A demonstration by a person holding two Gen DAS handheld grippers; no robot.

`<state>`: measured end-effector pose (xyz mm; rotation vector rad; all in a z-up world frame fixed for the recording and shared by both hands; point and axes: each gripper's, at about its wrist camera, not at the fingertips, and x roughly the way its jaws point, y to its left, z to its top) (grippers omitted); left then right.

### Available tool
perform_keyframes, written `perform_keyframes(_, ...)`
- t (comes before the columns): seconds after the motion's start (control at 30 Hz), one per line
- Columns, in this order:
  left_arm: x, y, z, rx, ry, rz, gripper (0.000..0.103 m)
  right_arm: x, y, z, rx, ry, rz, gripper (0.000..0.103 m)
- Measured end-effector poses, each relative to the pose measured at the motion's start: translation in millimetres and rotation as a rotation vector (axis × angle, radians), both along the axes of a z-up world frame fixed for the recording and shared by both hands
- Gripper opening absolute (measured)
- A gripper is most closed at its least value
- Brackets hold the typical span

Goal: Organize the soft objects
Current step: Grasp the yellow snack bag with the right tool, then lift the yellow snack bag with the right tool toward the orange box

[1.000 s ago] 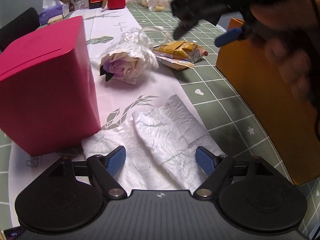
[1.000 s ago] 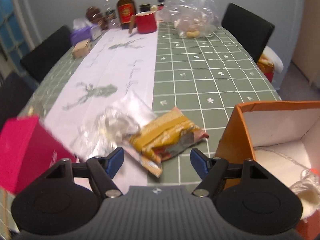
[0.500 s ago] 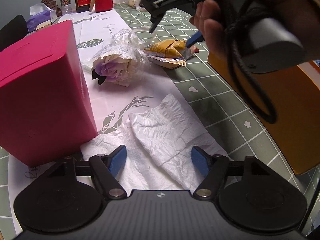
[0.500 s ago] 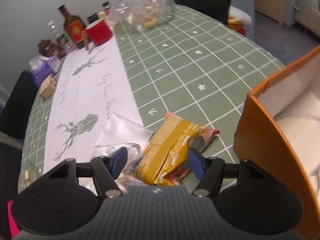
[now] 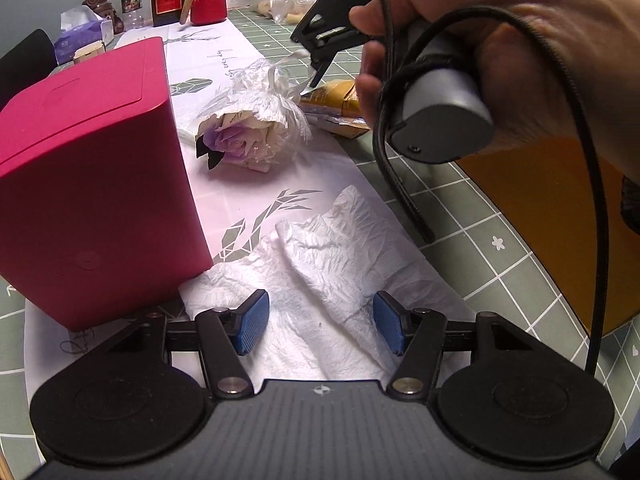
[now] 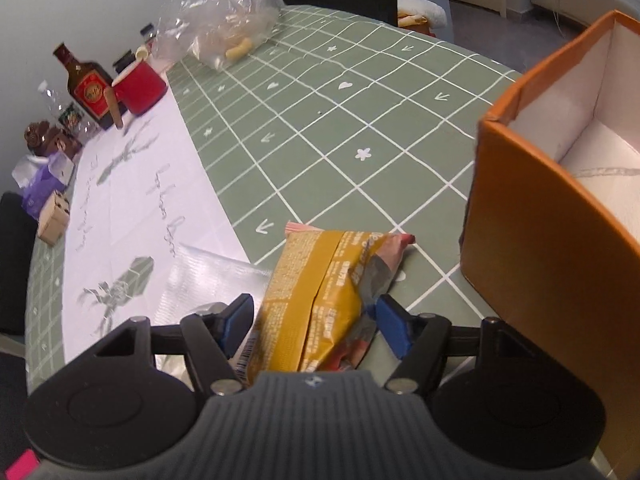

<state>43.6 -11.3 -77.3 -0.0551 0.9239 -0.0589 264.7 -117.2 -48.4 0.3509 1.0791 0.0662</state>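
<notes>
A crumpled white tissue (image 5: pixel 336 256) lies on the table runner, and my left gripper (image 5: pixel 320 322) is open just above its near edge. A plastic-wrapped purple flower (image 5: pixel 256 128) lies beyond it. A yellow snack packet (image 6: pixel 320 292) lies on the green cloth between the open jaws of my right gripper (image 6: pixel 316 322), which do not press on it. The packet also shows in the left wrist view (image 5: pixel 340 104), under the right gripper's body (image 5: pixel 336 36). An orange box (image 6: pixel 552 216) with white material inside stands at the right.
A red box (image 5: pixel 92 184) stands close on the left of the tissue. A liquor bottle (image 6: pixel 90 86), red mug (image 6: pixel 140 86), tissue pack (image 6: pixel 42 182) and clear bag of food (image 6: pixel 224 20) are at the table's far end. Black chairs surround it.
My right gripper has moved down and forward over the yellow packet, which now sits between its jaws. My left gripper has stayed over the tissue.
</notes>
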Motion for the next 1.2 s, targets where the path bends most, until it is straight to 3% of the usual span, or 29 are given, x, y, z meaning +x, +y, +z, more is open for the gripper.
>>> perform_keyframes(0.17, -3, -3, 0, 0.017, -0.006, -0.011, 0.07, 1, 4, -9, -0.027, 0.002, 0.06, 0.073)
perform_keyframes(0.33, -2, -4, 1, 0.019, -0.004, -0.015, 0.07, 1, 2, -9, -0.055, -0.007, 0.141, 0.059)
perform_keyframes(0.8, -5, -1, 1, 0.043, 0.043, -0.11, 0.061, -37, -15, 0, -0.105, -0.002, 0.348, 0.054)
perform_keyframes(1.0, -14, 9, 3, 0.023, 0.073, -0.13, 0.048, -68, -21, 5, -0.134, -0.001, 0.458, 0.053)
perform_keyframes(1.2, -21, 21, 5, -0.025, 0.111, -0.12, 0.026, -97, -29, 12, -0.154, 0.0, 0.555, 0.052)
